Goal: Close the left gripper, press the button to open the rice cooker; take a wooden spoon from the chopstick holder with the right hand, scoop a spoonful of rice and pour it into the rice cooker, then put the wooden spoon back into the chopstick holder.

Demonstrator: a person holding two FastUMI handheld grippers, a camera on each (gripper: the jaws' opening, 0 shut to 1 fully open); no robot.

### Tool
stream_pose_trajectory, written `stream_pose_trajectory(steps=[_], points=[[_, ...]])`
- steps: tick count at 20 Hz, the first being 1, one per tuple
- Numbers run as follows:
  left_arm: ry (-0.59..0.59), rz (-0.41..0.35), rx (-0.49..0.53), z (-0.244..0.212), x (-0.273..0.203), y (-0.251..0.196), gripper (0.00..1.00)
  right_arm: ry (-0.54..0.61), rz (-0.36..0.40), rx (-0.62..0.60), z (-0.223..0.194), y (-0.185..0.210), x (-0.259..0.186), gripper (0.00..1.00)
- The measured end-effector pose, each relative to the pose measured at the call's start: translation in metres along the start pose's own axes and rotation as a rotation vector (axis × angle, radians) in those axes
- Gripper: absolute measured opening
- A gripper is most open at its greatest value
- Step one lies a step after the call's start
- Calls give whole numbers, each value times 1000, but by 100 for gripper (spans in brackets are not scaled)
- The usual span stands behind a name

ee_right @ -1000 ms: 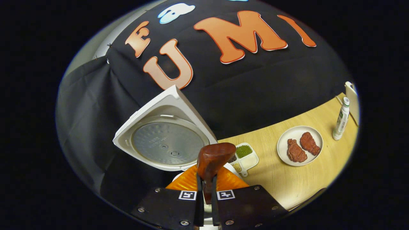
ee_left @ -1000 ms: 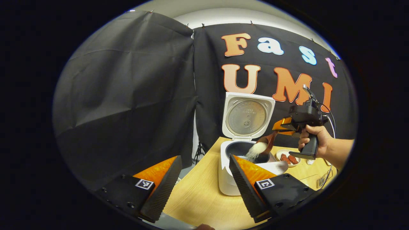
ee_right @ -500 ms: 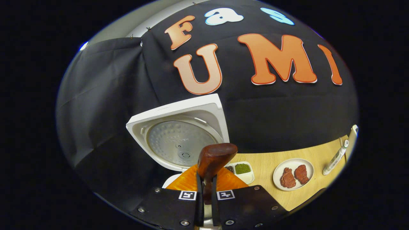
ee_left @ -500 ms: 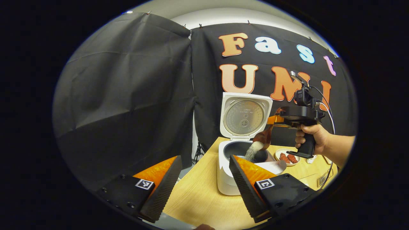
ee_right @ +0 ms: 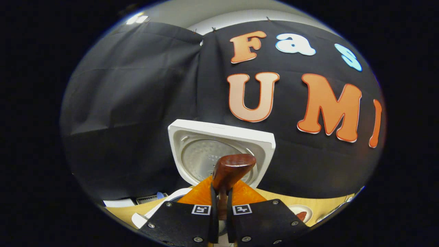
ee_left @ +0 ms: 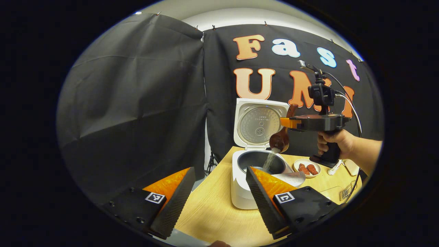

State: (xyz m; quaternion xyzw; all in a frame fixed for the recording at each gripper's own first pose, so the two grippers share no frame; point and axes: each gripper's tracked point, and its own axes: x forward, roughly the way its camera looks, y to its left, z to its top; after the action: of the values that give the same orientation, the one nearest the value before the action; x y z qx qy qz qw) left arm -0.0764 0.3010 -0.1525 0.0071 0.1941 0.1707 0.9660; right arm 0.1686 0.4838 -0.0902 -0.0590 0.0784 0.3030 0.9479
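Observation:
The white rice cooker (ee_left: 240,185) stands on the wooden table (ee_left: 212,212) with its lid (ee_left: 259,123) raised upright. Above the dark inner pot (ee_left: 259,161), my right gripper (ee_left: 285,122) is shut on the wooden spoon (ee_left: 279,140), whose bowl hangs tilted down. A thin stream of white rice (ee_left: 269,161) falls from it into the pot. In the right gripper view the spoon's brown handle (ee_right: 231,169) sticks up between the shut fingers of the right gripper (ee_right: 219,206), in front of the lid (ee_right: 223,151). My left gripper (ee_left: 216,195) hangs open near the table's front, holding nothing.
A white plate with two pieces of red meat (ee_left: 307,168) lies on the table right of the cooker. Beside it lies a small white bottle (ee_left: 334,168). A wire rack (ee_left: 346,193) sits at the right edge. A hand (ee_left: 334,140) holds the right gripper.
The right gripper rose and levelled out, lifting the spoon higher over the pot. The rice stream thinned as the spoon emptied. The left gripper stayed open and nearly still.

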Motion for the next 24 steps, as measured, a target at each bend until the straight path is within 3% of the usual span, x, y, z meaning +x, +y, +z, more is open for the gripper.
stream_pose_trajectory(steps=[4, 7, 14, 18, 24], points=[[-20, 16, 29, 6, -2, -4, 100, -36, 32, -127, 7, 5, -2, 9], [-31, 11, 45, 8, -4, -9, 100, -46, 51, -123, 7, 5, 0, 9], [-39, -8, 41, 12, -4, -31, 100, 1, 29, 151, 9, 1, -13, 9], [-48, -45, 50, 15, -7, -61, 100, 13, -18, 299, -6, -39, -48, 9], [-50, -122, 71, 15, -14, -118, 100, 28, -97, 413, -34, -106, -111, 9]])
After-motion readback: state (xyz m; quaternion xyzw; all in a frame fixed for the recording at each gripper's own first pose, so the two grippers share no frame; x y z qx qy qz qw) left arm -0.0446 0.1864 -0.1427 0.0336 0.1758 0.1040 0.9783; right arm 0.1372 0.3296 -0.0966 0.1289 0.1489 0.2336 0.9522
